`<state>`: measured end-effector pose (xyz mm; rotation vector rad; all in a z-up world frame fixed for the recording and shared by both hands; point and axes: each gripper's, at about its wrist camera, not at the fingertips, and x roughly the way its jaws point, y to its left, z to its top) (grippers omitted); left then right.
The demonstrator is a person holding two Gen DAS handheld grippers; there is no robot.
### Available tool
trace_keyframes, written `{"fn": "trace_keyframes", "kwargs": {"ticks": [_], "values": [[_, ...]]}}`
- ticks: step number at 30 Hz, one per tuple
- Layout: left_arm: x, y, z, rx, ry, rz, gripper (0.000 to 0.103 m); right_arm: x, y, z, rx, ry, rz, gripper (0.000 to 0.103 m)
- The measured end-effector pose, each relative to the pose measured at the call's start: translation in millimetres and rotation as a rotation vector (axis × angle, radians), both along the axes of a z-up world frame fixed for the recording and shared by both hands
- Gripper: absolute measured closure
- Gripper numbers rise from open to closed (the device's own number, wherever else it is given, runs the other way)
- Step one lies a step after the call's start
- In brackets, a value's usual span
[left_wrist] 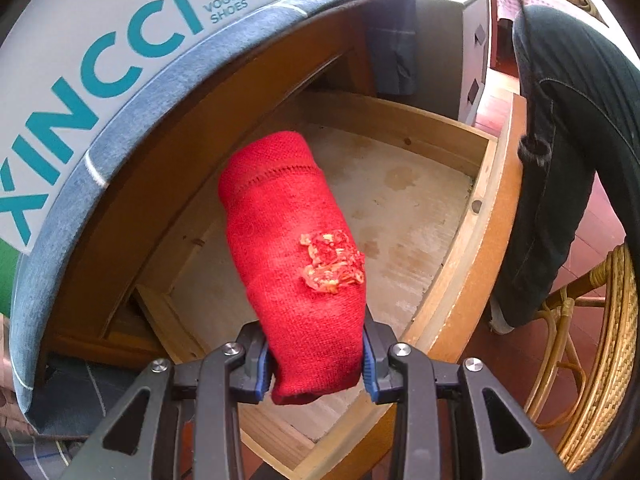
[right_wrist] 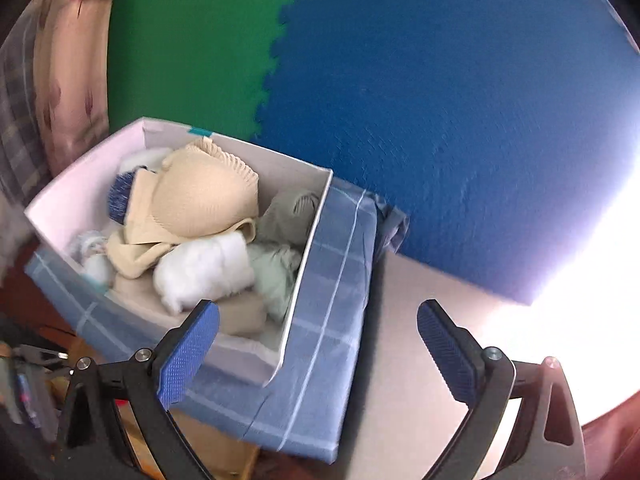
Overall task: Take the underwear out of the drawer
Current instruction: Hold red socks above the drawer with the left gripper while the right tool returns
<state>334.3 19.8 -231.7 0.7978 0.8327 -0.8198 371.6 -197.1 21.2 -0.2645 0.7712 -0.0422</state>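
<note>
My left gripper (left_wrist: 316,364) clamps red underwear (left_wrist: 296,248) above the bare drawer (left_wrist: 464,280) — lifted out; next, carry to the box (right_wrist: 316,264). My right gripper (right_wrist: 318,344) gapes, empty.

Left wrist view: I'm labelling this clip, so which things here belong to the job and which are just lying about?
Job: red knitted garment, clamped in the left claw; open wooden drawer.

Lying about: VINCCI shoe box; dark garment draped over the rattan chair.
</note>
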Motion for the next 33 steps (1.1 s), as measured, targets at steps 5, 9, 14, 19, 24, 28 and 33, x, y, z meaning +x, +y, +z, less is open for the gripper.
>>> {"fn": "trace_keyframes", "kwargs": {"ticks": [5,9,14,19,24,28,33], "values": [[4.6,4.4,5.5,-0.028,0.006,0.028,0.068,-58.8,-9.4,-35.1,0.165,0.025,-0.011,0.001],[-1.0,4.8,14.3,-0.047,0.01,-0.003,0.068,-88.8,-9.6,-87.3,0.205,0.124,-0.028,0.001],[-12.4,3.0,25.3,-0.011,-0.012,-0.04,0.068,-103.8,-3.3,-160.6,0.274,0.259,-0.037,0.001],[-26.2,3.3,41.4,0.014,-0.036,-0.057,0.068,-94.6,6.3,-194.2,0.308,0.301,-0.031,0.001],[-53.0,12.7,65.4,0.042,-0.088,-0.078,0.068,-75.3,13.2,-206.1,0.274,0.28,-0.02,0.001],[-69.1,28.7,99.8,0.035,-0.146,-0.06,0.068,-73.6,9.6,-214.8,0.274,0.289,-0.037,0.001],[-75.5,49.4,175.7,-0.027,-0.25,-0.012,0.068,-72.0,8.6,-218.1,0.278,0.285,-0.046,0.001]]}}
